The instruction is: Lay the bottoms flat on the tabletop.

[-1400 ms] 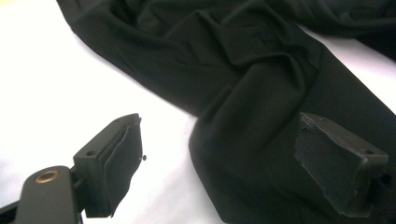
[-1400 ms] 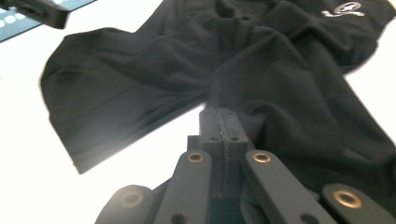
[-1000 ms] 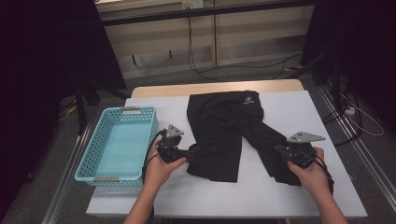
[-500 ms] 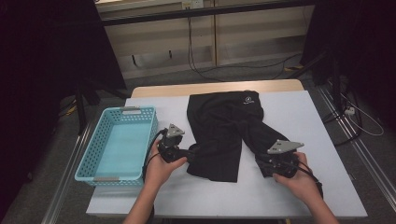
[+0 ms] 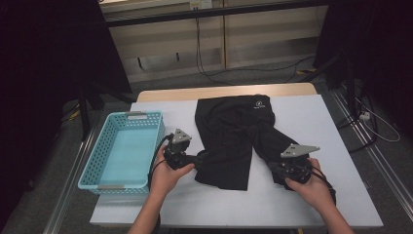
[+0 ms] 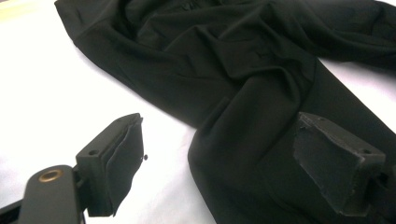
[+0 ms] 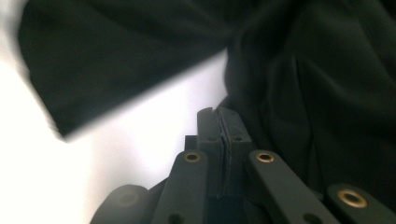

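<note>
A light blue perforated basket (image 5: pixel 122 151) is sitting at the left side of the white table (image 5: pixel 311 117), its inside bare. Just to its right, the person's left hand (image 5: pixel 163 175) is holding the left gripper (image 5: pixel 192 160) at the left leg hem of a pair of black shorts (image 5: pixel 234 131). In the left gripper view its jaws are standing wide apart, one pad over the bare table and the other over the dark cloth (image 6: pixel 224 70), with the edge of the fabric lying between them and neither pad pressing on it. The shorts are lying spread flat across the middle of the table, waistband toward the far edge with a small white logo (image 5: pixel 257 103) showing near it, and the two legs are pointing back toward the person. Farther right, the right hand (image 5: pixel 316 187) is holding the right gripper (image 5: pixel 275 168) at the outer edge of the right leg. Its jaws have just been closing, and in the right gripper view the pads (image 7: pixel 219 135) are sitting tight together beside the black fabric (image 7: pixel 317 93); the picture there is dark and blurred, so whether any thin fold of cloth is caught between them is hard to tell.
</note>
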`<state>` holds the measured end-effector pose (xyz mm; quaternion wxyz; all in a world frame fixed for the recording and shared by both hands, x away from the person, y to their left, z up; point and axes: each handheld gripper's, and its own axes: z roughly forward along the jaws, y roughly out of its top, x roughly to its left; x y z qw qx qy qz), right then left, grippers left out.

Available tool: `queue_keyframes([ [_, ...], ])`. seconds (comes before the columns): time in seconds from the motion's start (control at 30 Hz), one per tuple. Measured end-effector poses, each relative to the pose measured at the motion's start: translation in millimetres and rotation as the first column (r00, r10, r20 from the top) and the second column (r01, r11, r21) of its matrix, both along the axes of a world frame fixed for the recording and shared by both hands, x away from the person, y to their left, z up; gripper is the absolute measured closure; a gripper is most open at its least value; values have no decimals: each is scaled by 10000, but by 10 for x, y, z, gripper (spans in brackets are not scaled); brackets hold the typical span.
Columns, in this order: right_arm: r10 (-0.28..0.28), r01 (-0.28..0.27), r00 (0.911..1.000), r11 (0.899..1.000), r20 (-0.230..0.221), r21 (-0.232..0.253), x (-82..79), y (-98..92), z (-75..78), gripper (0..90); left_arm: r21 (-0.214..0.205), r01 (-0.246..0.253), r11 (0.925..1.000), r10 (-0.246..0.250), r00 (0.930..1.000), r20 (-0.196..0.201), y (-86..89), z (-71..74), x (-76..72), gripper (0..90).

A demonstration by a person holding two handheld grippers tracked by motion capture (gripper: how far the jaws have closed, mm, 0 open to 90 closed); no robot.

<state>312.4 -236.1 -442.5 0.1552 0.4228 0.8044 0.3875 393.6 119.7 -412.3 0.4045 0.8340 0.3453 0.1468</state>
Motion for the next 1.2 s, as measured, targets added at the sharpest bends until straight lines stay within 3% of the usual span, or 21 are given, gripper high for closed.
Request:
queue_keyframes([
  [0.13, 530, -562, 9981, 9920, 315, 1127, -62, 51, 184, 879, 5, 28, 10000, -28, 10000, -30, -3, -2, 6, 167],
  [0.2, 733, -758, 9971, 9822, 209, 1718, -73, 76, 203, 865, -10, 6, 10000, -6, 10000, -4, -14, -8, 2, 167],
  [0.23, 655, -673, 9977, 9818, 157, 1778, -70, 85, 186, 826, -60, 17, 10000, -18, 10000, -78, -20, -12, -3, 166],
  [0.27, 363, -384, 9992, 9881, 167, 1488, -65, 93, 161, 731, -27, 52, 10000, -52, 10000, -81, -22, -13, -4, 166],
  [0.3, 226, -241, 9997, 9907, 124, 1339, -52, 90, 127, 714, -16, 38, 10000, -38, 10000, -57, -26, -17, -6, 166],
  [0.43, -10, -4, 9998, 9971, 185, 765, -31, 63, 67, 701, 9, 89, 10000, -89, 10000, -12, -37, -23, -6, 166],
  [0.63, -71, 61, 9999, 9966, 117, 818, 3, 65, 16, 657, 57, 112, 9999, -111, 9999, -131, -26, -33, 10, 166],
  [0.73, -49, 46, 9999, 9993, 95, 377, 9, 101, -26, 659, 13, 111, 9999, -111, 9999, -98, -28, -32, 10, 162],
  [0.83, -154, 154, 9999, 9996, 1, -245, 48, 140, -90, 692, 17, 85, 10000, -85, 9999, -91, -32, -31, 6, 162],
  [0.9, 37, -53, 9997, 9978, -233, -667, 76, 186, -153, 782, 41, 128, 9999, -127, 9998, -181, -35, -35, 4, 161],
  [0.93, 54, -61, 9999, 9969, -95, -789, 76, 203, -166, 875, 50, 78, 10000, -77, 9999, -87, -39, -41, 4, 161],
  [1.03, -61, 62, 10000, 9943, 13, -1061, 101, 193, -132, 900, 65, 106, 9999, -105, 9999, -95, -37, -42, 4, 161],
  [1.13, -290, 299, 9994, 9984, 198, -474, 104, 69, -67, 900, -2, 65, 10000, -65, 9999, -106, -19, -35, 11, 161],
  [1.2, -592, 611, 9971, 9973, 471, -398, 75, -50, -12, 900, -126, 12, 9999, -14, 9998, -178, 0, -28, 17, 161],
])
